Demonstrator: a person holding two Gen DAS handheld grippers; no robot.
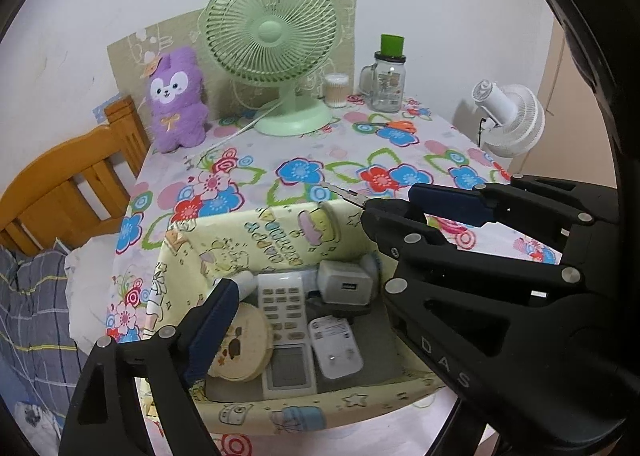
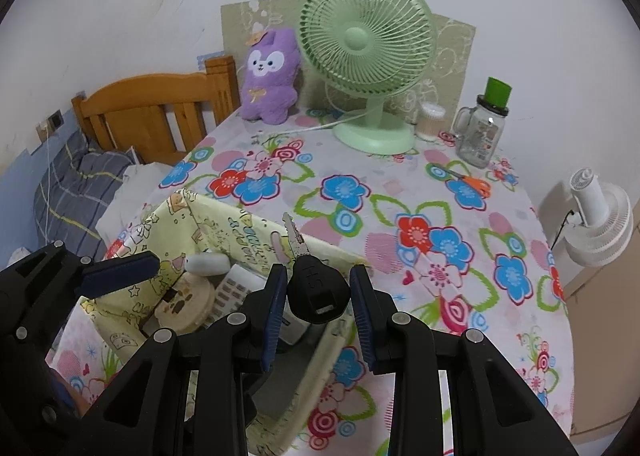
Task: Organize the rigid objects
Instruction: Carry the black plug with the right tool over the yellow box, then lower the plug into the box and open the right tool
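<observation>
- Where the right claw reaches over the fabric box, a key sits between its blue ribbed pads, its black rounded plastic head pinched between them and its notched metal blade pointing up and away over the box's far wall.
- From the left wrist view only the key's silver blade tip shows, just past the right claw's black fingers, above the box's far right corner.
- Soft and pale yellow, the box has cartoon-printed cloth walls and a grey floor; it stands on the bench near its front edge.
- Inside lie a white remote control with grey buttons and a small screen, a round cream case with a cartoon lid, a white square USB charger, a flat white adapter and a small white tube.
- Spread wide, the left claw straddles the box, one blue pad inside its left wall, the other beyond the far right corner, gripping nothing.
- A floral cloth in red, blue and green covers the bench.
- At the back stand a mint green plastic fan, a fuzzy purple plush, a glass mug jar with a green cap, a tub of cotton swabs and orange-handled scissors.
</observation>
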